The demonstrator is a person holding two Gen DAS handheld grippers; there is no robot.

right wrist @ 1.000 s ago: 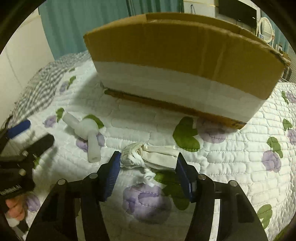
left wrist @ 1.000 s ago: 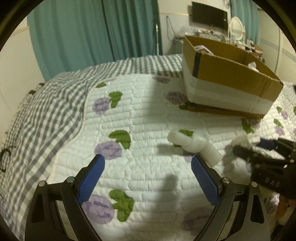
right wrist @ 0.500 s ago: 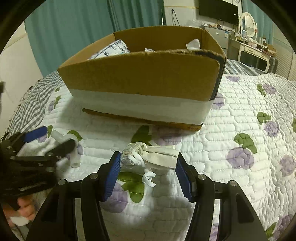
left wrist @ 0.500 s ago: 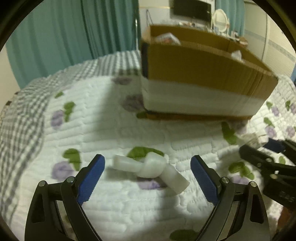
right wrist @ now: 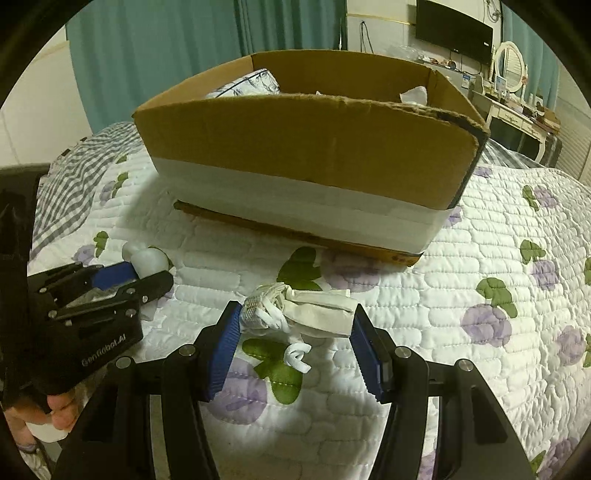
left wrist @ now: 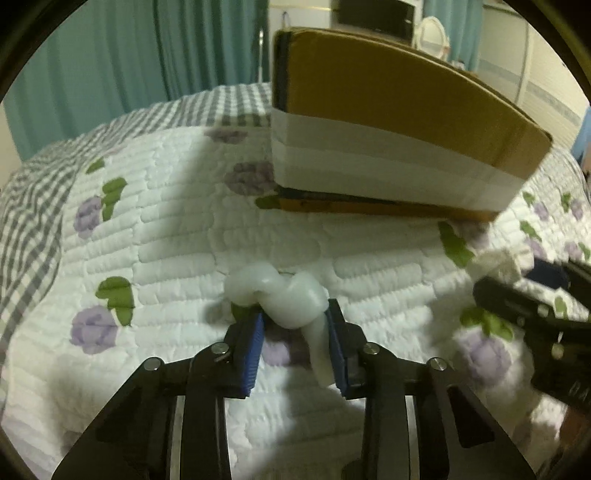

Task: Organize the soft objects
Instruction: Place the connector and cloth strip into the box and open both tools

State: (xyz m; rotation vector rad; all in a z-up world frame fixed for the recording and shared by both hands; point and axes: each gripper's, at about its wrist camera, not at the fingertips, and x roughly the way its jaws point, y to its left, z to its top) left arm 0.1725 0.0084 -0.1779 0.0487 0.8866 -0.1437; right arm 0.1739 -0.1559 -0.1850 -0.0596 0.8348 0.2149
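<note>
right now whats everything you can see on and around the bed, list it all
knotted soft tube: 1, translucent white, on the quilt, between the left gripper's pads
drawstring pouch: 1, off-white with white cord, on the quilt, between the right gripper's pads
cardboard box: 1, brown with a white tape band, on the bed beyond both items, open top, some white and patterned items inside
quilt: 1, white with purple flowers and green leaves
checked blanket: 1, grey and white, at the quilt's left edge
curtains: teal, behind the bed
TV: 1, black, on the far wall
left gripper: black, blue pads, closed on the tube
right gripper: black, blue pads, open around the pouch
</note>
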